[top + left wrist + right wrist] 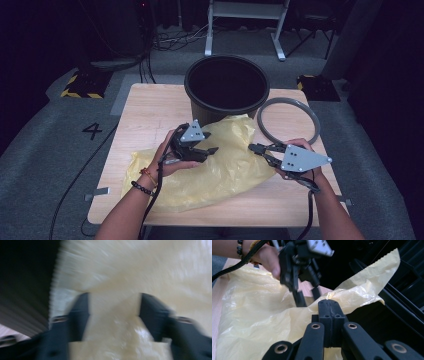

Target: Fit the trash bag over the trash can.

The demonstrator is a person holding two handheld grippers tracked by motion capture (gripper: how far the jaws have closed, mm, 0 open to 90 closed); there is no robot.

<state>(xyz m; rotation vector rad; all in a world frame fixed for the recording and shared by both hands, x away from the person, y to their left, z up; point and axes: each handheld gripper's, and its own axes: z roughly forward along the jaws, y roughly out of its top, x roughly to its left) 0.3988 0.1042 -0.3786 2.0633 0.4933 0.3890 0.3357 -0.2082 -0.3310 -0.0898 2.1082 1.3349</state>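
Scene: A yellow plastic bag [210,165] lay spread on the wooden surface [150,102], its far edge touching a black bin [226,87].
Right tongs [256,148]: pressed together, pinching the bag's edge.
Left tongs [212,150]: apart, film between them, ungripped.
Risk: thin film could tear or slip free if the hands pulled apart unevenly.
Nearby: a grey ring [288,120].

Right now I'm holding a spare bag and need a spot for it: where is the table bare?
Bare wood lies at the far left corner, beside the black bin, and in a strip along the near edge below the yellow bag. The middle is crowded: the bag sprawls there, with the left gripper and right gripper over it. The grey ring takes the far right.
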